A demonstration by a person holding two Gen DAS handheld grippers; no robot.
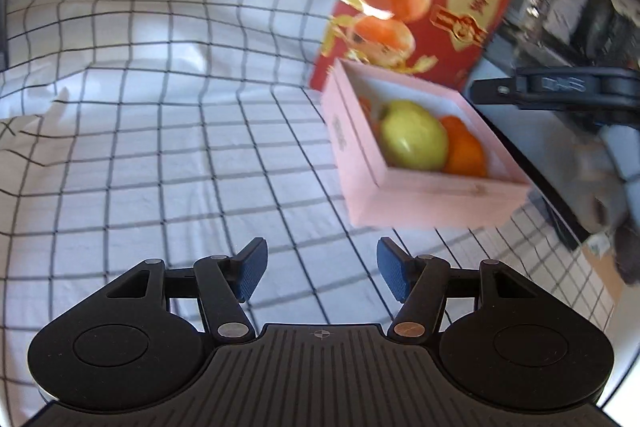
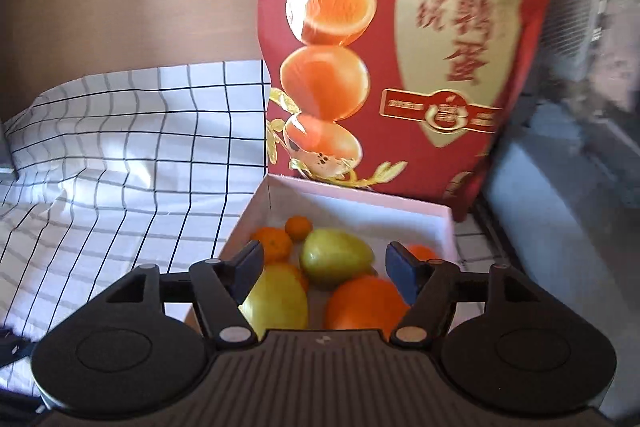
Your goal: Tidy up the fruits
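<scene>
The fruits sit together in the pink box (image 2: 362, 205): a green pear (image 2: 336, 261) in the middle, a yellow fruit (image 2: 278, 301) and a large orange (image 2: 364, 303) nearer its front, small oranges (image 2: 274, 243) toward its back. The right gripper (image 2: 324, 271) hovers over the box, jaws apart and gripping nothing. It looks best lifted straight clear so no finger nudges the pear. The left gripper (image 1: 318, 269), also open and empty, hangs over the checked cloth (image 1: 160, 107) left of the box.
</scene>
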